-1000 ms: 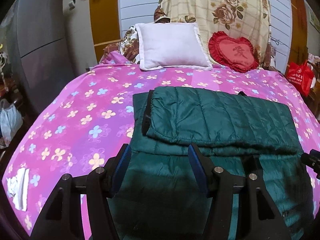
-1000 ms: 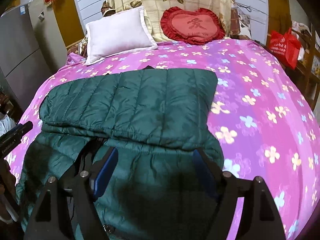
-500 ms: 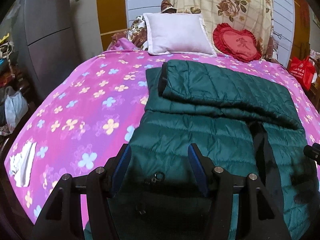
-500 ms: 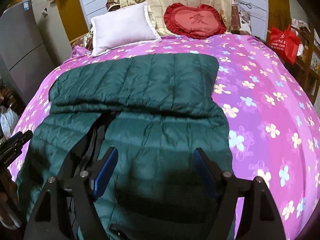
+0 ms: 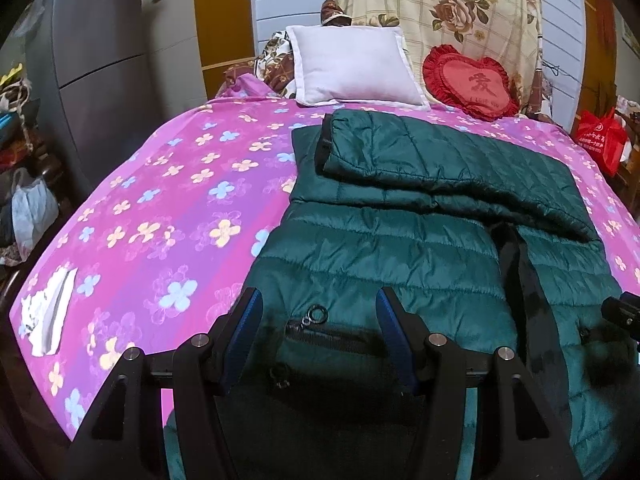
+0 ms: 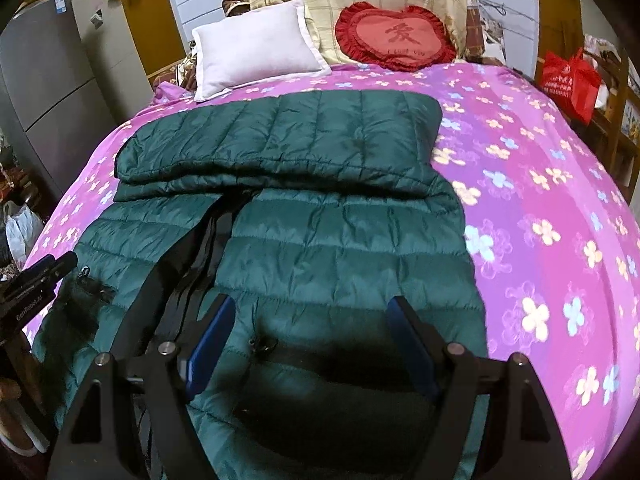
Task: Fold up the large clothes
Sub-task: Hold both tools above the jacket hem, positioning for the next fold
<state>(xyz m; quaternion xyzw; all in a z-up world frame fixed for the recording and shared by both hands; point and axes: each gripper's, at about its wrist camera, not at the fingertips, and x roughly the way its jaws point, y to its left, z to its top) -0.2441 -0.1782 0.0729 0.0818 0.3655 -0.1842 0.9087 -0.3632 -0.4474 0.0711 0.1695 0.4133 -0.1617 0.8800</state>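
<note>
A dark green quilted down jacket (image 5: 380,248) lies on the pink flowered bed sheet (image 5: 168,200), its far part folded over across the top; it also shows in the right wrist view (image 6: 320,240). A black zipper strip (image 6: 204,248) runs down its front. My left gripper (image 5: 318,308) is open and empty above the jacket's near left part, over a pocket zip with a ring pull (image 5: 318,314). My right gripper (image 6: 310,316) is open and empty above the jacket's near right part. The jacket's near hem is hidden under the grippers.
A white pillow (image 5: 352,68) and a red heart cushion (image 5: 472,84) lean at the bed's head. A grey cabinet (image 5: 100,60) stands to the left. A red bag (image 6: 568,76) hangs to the right. A white cloth (image 5: 48,320) lies at the sheet's left edge.
Both grippers have pulled back toward the near end of the bed, so more of the jacket's lower body shows. Both stay open and empty. The jacket has not moved.
</note>
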